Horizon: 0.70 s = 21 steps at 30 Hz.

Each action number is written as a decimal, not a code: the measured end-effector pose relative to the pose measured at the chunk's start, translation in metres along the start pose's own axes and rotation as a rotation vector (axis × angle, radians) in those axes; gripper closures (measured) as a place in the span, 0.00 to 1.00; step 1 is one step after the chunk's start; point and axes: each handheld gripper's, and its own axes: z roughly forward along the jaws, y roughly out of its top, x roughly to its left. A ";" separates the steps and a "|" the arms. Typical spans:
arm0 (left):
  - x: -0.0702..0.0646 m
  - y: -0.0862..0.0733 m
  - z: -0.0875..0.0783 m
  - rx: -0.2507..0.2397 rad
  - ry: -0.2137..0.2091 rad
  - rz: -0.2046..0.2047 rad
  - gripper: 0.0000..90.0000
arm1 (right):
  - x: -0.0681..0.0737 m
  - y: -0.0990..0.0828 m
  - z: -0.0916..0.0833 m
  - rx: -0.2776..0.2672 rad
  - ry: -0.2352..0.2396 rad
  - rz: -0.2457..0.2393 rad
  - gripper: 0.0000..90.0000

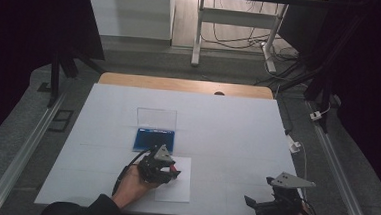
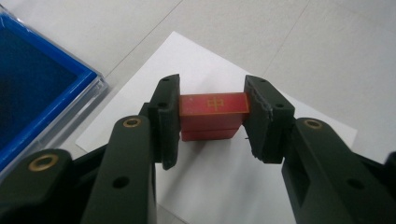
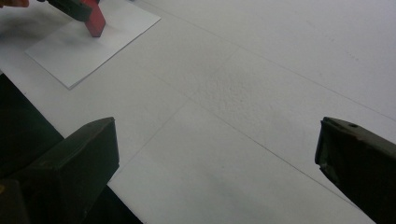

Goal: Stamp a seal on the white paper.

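Note:
A red block [image 2: 213, 114] with a gold mark on its top face stands on a white sheet of paper [image 2: 219, 182]. My left gripper [image 2: 212, 119] is shut on it, one black pad pressed to each side. From above, that gripper [image 1: 170, 170] sits over the paper [image 1: 179, 192] with the red block [image 1: 174, 170] showing at its tip. The right gripper view catches the red block [image 3: 95, 21] and the paper [image 3: 88, 46] at the far upper left. My right gripper [image 1: 253, 202] rests at the table's near right edge; its jaws stand wide apart with nothing between them [image 3: 217, 154].
A blue tray [image 1: 154, 139] with a clear upright lid [image 1: 157, 118] lies just beyond the paper; its blue rim [image 2: 56, 100] is at the left gripper's left. The table [image 1: 227, 135] is covered in white sheeting. Beyond the far edge stand dark floor, desk legs and cables.

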 end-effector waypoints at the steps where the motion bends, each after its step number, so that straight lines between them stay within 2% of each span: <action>1: -0.001 0.000 0.000 0.001 0.006 0.006 0.65 | 0.000 0.000 0.000 0.000 0.000 0.000 0.00; 6: -0.003 0.001 0.000 0.009 0.019 0.024 0.65 | 0.000 0.000 0.000 0.001 0.001 -0.001 0.00; 17: 0.010 -0.001 0.000 -0.007 -0.057 -0.048 0.65 | 0.000 0.000 0.000 0.002 -0.001 -0.003 0.00; 19: 0.009 -0.001 0.000 -0.005 -0.052 -0.041 0.65 | 0.000 0.000 0.000 0.003 -0.002 -0.004 0.00; 21: 0.005 0.000 0.000 0.000 -0.030 -0.013 0.65 | 0.000 0.000 0.000 0.004 -0.002 -0.005 0.00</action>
